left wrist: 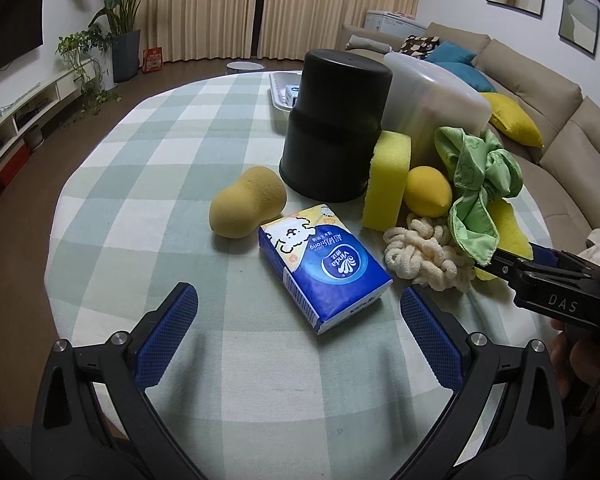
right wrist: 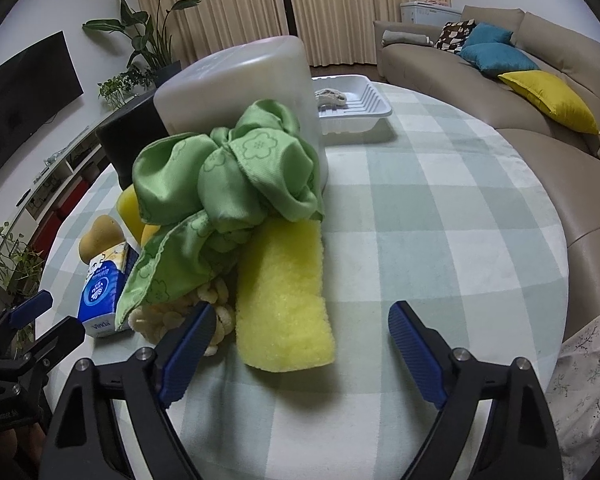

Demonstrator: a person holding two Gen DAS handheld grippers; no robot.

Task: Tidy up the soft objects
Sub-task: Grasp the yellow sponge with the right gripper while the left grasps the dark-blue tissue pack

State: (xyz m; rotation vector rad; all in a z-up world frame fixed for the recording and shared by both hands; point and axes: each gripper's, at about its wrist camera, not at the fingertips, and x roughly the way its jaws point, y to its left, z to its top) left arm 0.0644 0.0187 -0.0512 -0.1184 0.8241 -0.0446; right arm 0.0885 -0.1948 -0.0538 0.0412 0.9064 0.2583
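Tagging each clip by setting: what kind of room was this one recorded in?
Most likely a home living room. A beige sectional sofa with cushions runs along one side, a wall-mounted TV hangs above a low media unit, and the work happens on a round table under a checked cloth.

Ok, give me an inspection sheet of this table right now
Surface: round table, green-white checked cloth.
Job's things: knotted green cloth, yellow fluffy sponge, cream looped scrubber, tan peanut-shaped sponge, yellow block sponge, blue tissue pack.
Clutter: black bucket, translucent tub, white tray.
Grippers: left gripper open; right gripper open, sponge between pads.
Cables: nothing seen.
Surroundings: beige sofa, curtains.
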